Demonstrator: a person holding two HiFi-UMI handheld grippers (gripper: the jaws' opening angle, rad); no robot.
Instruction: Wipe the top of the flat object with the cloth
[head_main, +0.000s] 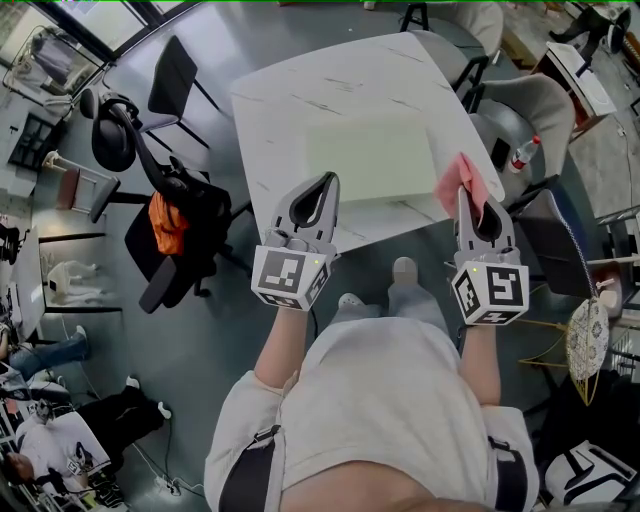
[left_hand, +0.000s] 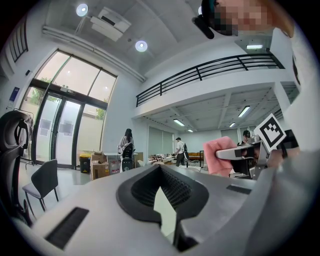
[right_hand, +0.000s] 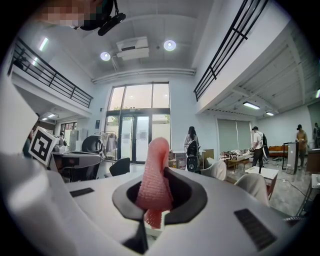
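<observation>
A pale green flat board (head_main: 370, 160) lies on the white marble table (head_main: 290, 100). My right gripper (head_main: 468, 196) is shut on a pink cloth (head_main: 453, 180), held at the board's right edge near the table's right rim. In the right gripper view the cloth (right_hand: 154, 175) stands up between the black pads. My left gripper (head_main: 327, 182) is shut with nothing in it, its tip over the board's near left edge. From the left gripper view, the pale board shows through the gap behind the tips of my left gripper (left_hand: 160, 187), and the cloth (left_hand: 220, 156) is at the right.
A black office chair (head_main: 175, 235) with an orange item on it stands left of the table, with another dark chair (head_main: 170, 75) behind it. Grey chairs (head_main: 525, 105) and a water bottle (head_main: 520, 153) are at the right. People sit on the floor at lower left.
</observation>
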